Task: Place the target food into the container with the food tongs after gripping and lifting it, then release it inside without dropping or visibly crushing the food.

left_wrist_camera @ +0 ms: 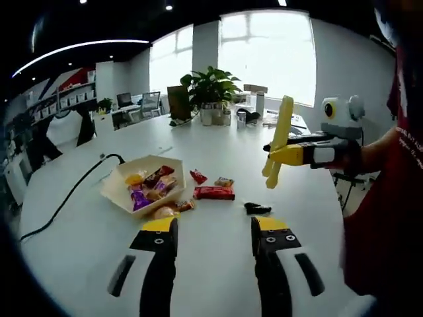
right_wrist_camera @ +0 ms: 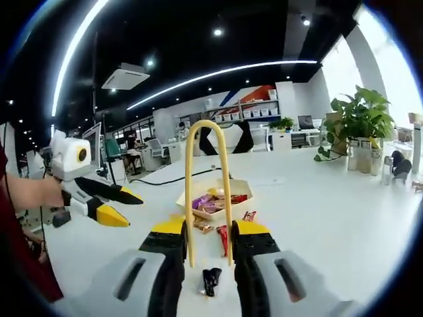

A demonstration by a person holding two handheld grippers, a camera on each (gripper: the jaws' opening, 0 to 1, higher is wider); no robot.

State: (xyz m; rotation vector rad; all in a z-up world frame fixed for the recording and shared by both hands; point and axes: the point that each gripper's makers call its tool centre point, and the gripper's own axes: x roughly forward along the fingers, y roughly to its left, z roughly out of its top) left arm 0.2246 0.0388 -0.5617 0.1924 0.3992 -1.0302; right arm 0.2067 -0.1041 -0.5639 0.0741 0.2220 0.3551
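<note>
Right gripper clamps the yellow tongs, tips apart and holding nothing, left gripper open and idle; pre-grasp step, next I lower onto the red snack bar just right of the container on the worktop.

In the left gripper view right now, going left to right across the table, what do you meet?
Black cable → cardboard container of snacks → red snack bar → small black packet → yellow tongs held by the right gripper.
</note>
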